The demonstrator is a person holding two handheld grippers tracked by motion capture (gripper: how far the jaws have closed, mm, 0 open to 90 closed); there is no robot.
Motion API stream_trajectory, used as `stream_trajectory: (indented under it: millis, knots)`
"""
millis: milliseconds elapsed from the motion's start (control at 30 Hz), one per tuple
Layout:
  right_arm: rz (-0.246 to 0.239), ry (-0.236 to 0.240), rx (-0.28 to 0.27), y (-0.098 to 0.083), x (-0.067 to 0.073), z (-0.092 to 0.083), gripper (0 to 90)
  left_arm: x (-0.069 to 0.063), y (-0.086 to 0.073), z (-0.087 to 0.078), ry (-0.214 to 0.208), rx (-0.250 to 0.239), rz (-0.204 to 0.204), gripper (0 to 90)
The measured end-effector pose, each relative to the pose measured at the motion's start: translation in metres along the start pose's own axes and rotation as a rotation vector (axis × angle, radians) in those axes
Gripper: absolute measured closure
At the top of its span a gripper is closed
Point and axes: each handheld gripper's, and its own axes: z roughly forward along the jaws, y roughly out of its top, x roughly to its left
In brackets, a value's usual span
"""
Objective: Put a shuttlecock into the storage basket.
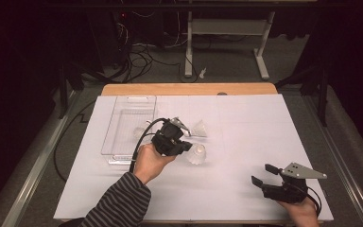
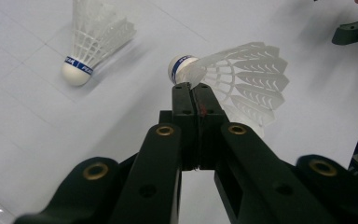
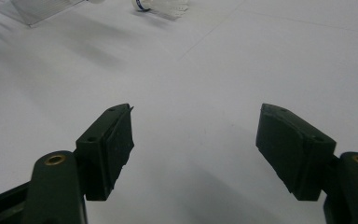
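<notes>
My left gripper (image 1: 187, 144) (image 2: 191, 89) is shut, its jaw tips pinching the feather skirt of a white shuttlecock (image 1: 196, 154) (image 2: 235, 77) just behind its blue-banded cork. That shuttlecock lies level, slightly off the white sheet, with a shadow under it. A second shuttlecock (image 1: 200, 128) (image 2: 95, 42) lies on the sheet farther off. My right gripper (image 1: 263, 174) (image 3: 196, 140) rests near the front right of the table, jaws wide open with nothing between them.
A clear plastic tray (image 1: 128, 124) stands at the left of the white sheet (image 1: 246, 132), with a pale object (image 1: 139, 133) inside it. A striped sleeve (image 1: 118, 203) comes in from the bottom. Cables and table legs lie beyond the far edge.
</notes>
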Motion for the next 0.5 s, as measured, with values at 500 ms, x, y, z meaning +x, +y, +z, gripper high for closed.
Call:
stream_trajectory:
  millis: [500]
  knots:
    - [0.001,-0.001,0.0,0.0,0.0,0.0,27.8,0.008,-0.006,-0.017,0.022,-0.024,-0.026,89.3]
